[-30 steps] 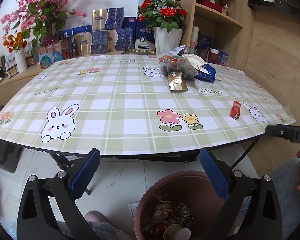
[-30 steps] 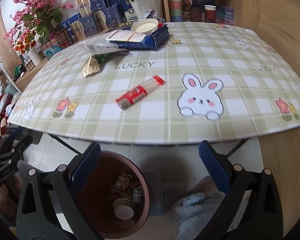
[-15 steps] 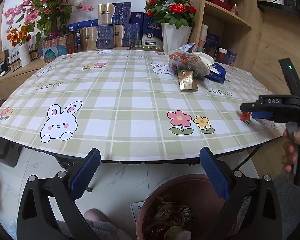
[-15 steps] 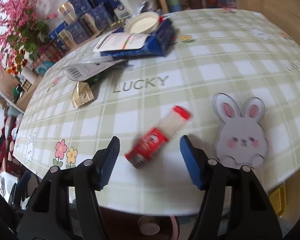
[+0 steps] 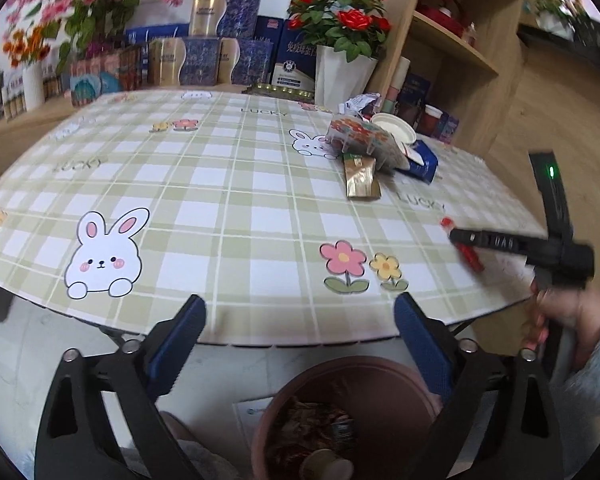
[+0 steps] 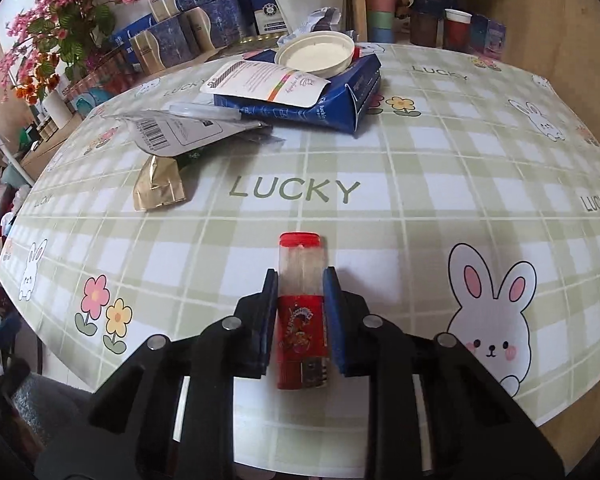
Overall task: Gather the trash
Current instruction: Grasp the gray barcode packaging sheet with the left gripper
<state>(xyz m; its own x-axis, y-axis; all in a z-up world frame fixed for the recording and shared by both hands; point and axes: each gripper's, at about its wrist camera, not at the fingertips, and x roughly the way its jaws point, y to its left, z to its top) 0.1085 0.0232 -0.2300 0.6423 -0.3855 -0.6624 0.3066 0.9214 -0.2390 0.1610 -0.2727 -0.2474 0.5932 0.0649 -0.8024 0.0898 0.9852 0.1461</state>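
Note:
A red-and-clear tube wrapper (image 6: 299, 256) lies on the checked tablecloth (image 6: 400, 216) near its front edge. My right gripper (image 6: 300, 280) is shut on it, a blue pad pressing each side. The left wrist view shows that gripper (image 5: 456, 236) low over the red tube (image 5: 473, 259), held by a person's hand (image 5: 560, 312). My left gripper (image 5: 298, 308) hovers in front of the table above a brown bin (image 5: 364, 368). Its jaws are closing, with nothing between them. More trash sits further back: a gold wrapper (image 6: 158, 186), a barcoded clear bag (image 6: 180, 130), a white pouch (image 6: 264, 82), a blue carton (image 6: 340, 100) and a white lid (image 6: 314, 54).
The bin holds wrappers and a paper cup (image 5: 324, 462). A white vase of red roses (image 5: 342, 76), stacked gift boxes (image 5: 204, 56) and pink flowers (image 5: 88, 8) line the far edge. A wooden shelf (image 5: 452, 40) stands at the right, with cups beside it.
My right gripper came forward over the table edge, took the red tube between its pads and shut on it. The left gripper drifted a little and its jaws narrowed slightly.

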